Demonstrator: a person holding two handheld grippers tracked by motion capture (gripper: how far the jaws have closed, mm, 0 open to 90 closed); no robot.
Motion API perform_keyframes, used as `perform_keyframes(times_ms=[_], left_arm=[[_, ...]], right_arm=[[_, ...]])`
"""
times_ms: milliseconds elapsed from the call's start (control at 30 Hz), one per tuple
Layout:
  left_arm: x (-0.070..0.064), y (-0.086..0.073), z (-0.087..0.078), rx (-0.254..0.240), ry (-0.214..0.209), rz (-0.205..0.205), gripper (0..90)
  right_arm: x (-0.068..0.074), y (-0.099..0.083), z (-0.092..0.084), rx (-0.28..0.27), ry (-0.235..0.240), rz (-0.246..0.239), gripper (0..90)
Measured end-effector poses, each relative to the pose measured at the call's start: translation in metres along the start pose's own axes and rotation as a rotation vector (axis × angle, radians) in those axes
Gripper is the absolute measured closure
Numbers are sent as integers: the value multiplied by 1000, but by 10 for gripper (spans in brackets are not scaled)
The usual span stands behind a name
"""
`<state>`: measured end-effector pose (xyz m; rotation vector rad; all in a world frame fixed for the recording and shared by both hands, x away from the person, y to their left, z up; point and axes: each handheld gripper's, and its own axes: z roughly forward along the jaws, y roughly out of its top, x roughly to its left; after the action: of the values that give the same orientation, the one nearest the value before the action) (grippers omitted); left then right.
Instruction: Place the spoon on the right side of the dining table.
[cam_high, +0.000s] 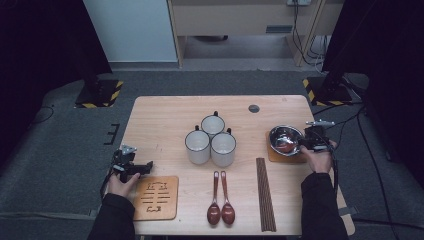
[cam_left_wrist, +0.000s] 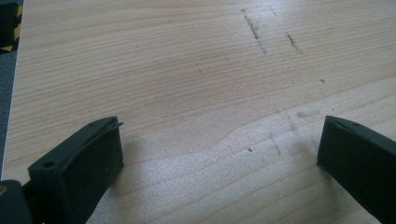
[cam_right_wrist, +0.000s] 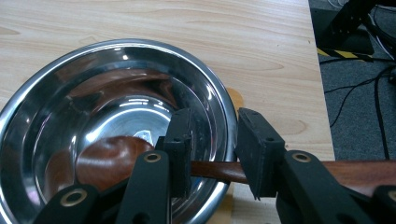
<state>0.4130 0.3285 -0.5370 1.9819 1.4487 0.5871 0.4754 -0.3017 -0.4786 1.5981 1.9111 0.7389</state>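
Observation:
A shiny steel bowl (cam_high: 280, 134) (cam_right_wrist: 116, 44) sits on a brown mat (cam_high: 272, 157) at the table's right side. In it lies the head of a dark wooden spoon (cam_high: 286, 146) (cam_right_wrist: 109, 161), whose handle runs out over the rim towards the hand. My right gripper (cam_high: 302, 144) (cam_right_wrist: 215, 135) hovers at the bowl's near rim. Its jaws stand a little apart, one inside the rim and one outside, and the handle crosses beneath them without either pad pressing on it. My left gripper (cam_high: 146, 166) (cam_left_wrist: 219, 149) rests open over bare wood near the table's left edge.
Three white enamel mugs (cam_high: 212, 141) cluster mid-table. Two more wooden spoons (cam_high: 221, 200) and a bundle of dark chopsticks (cam_high: 265, 195) lie near the front edge. A cut-out wooden trivet (cam_high: 156, 198) sits by my left hand. Cables and stand feet lie on the floor around the table (cam_high: 165, 115).

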Motion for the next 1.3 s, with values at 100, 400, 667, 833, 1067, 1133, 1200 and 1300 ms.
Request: perform_keyframes(times_ms=[100,400,667,833,1067,1133,1200,1300], left_arm=[[0,0,0,0,0,0,0],[0,0,0,0,0,0,0],[0,0,0,0,0,0,0],[0,0,0,0,0,0,0],[0,0,0,0,1,0,0],[0,0,0,0,0,0,0],[0,0,0,0,0,0,0],[0,0,0,0,0,0,0]], right_arm=[[0,-2,-4,3,6,2,659],[1,-10,-14,19,24,-8,659],[10,-15,-22,35,49,-34,662],[14,-19,-28,42,62,-37,680],[15,-23,-34,59,94,-21,745],[15,-23,-34,60,97,-15,752],[16,-23,-34,62,100,-15,756],[18,-22,-35,66,111,-8,767]])
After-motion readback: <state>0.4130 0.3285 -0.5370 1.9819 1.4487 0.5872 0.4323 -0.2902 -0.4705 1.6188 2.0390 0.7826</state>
